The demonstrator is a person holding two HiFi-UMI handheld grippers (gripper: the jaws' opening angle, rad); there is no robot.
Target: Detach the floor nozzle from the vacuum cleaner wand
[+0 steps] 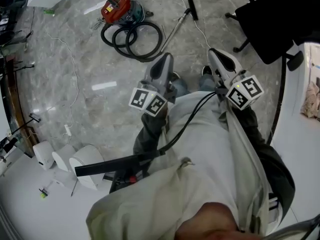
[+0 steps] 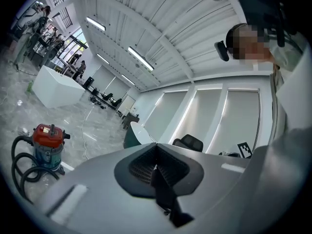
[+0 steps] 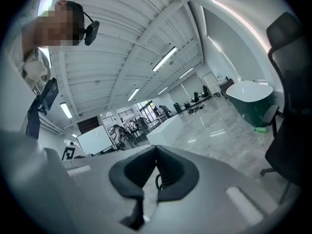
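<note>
The red and teal vacuum cleaner [image 1: 119, 7] stands on the marble floor at the far end, with its black hose [image 1: 134, 40] coiled beside it. The metal wand [image 1: 174, 32] runs up and to the right to the black floor nozzle [image 1: 192, 9], which sits on its end. My left gripper [image 1: 165, 60] and right gripper [image 1: 216, 54] are held side by side in front of my body, well short of the wand. Both are shut and empty. The left gripper view shows its closed jaws, with the vacuum cleaner [image 2: 48, 146] at the lower left. The right gripper [image 3: 156, 151] looks across the room.
A black office chair [image 1: 270, 19] stands at the upper right, also seen as the chair [image 3: 288, 106] in the right gripper view. White rolls [image 1: 75, 160] lie at the lower left. A white cable [image 1: 75, 79] trails over the floor. A white tabletop [image 1: 302, 139] borders the right side.
</note>
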